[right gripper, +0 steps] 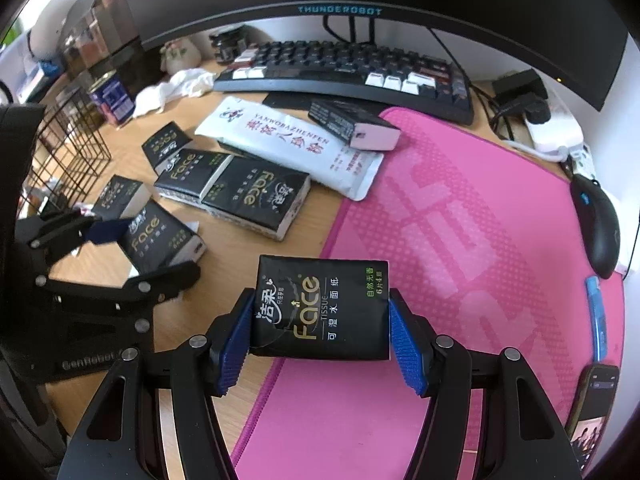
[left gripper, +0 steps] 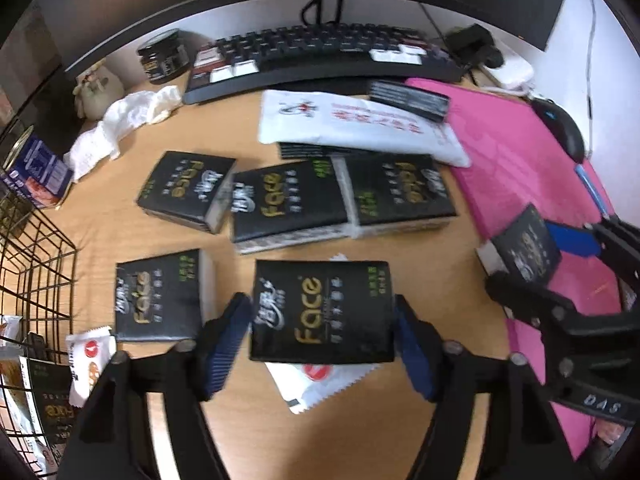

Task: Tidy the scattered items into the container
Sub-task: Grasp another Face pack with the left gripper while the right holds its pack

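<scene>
Left tool (left gripper: 320, 336) around tissue pack (left gripper: 320, 312), near wire basket (left gripper: 36, 264)

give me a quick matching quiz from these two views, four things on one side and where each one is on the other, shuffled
Things:
1. wire basket
2. computer mouse
3. white pouch
4. right gripper

Places:
a. on the pink mat's far right edge
b. shut on a black tissue pack
c. at the desk's left edge
d. in front of the keyboard

Pairs: 1-c, 2-a, 3-d, 4-b
</scene>
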Available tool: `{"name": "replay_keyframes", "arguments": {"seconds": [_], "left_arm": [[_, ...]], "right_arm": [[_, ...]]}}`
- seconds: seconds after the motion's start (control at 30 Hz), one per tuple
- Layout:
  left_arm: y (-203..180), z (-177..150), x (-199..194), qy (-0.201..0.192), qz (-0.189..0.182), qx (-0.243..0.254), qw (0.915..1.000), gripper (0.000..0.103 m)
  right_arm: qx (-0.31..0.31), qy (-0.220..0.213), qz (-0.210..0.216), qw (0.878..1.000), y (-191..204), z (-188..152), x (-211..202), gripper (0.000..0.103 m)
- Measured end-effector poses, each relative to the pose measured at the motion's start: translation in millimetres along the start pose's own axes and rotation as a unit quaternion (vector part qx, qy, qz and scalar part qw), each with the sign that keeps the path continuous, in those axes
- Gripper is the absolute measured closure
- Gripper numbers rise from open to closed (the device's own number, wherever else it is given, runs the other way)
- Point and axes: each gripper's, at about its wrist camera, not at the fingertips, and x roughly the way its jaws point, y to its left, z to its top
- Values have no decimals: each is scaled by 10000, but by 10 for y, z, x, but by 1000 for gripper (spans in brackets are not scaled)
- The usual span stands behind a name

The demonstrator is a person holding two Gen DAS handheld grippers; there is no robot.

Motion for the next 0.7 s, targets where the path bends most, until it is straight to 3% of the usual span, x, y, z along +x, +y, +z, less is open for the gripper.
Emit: {"name": "replay_keyframes", "arguments": {"seconds": [0.13,0.23,0.4,0.7], "left_arm": [[13,8,19,-24,-36,-38,10000,22],[7,9,-10,-50,-27,-36,10000,34],[71,10,-112,-30,-298,-174,9994,35],[187,-20,-655,-498,-306,-201,9981,35]], "right_arm": [[-21,54,-34,10000,11,-7,48,40],[-42,47,-74,10000,11,-4,43,41],[-7,-5,-41,10000,11,13,-5,41],[-159,-160,-28,9997,222,86,-211,41]]}}
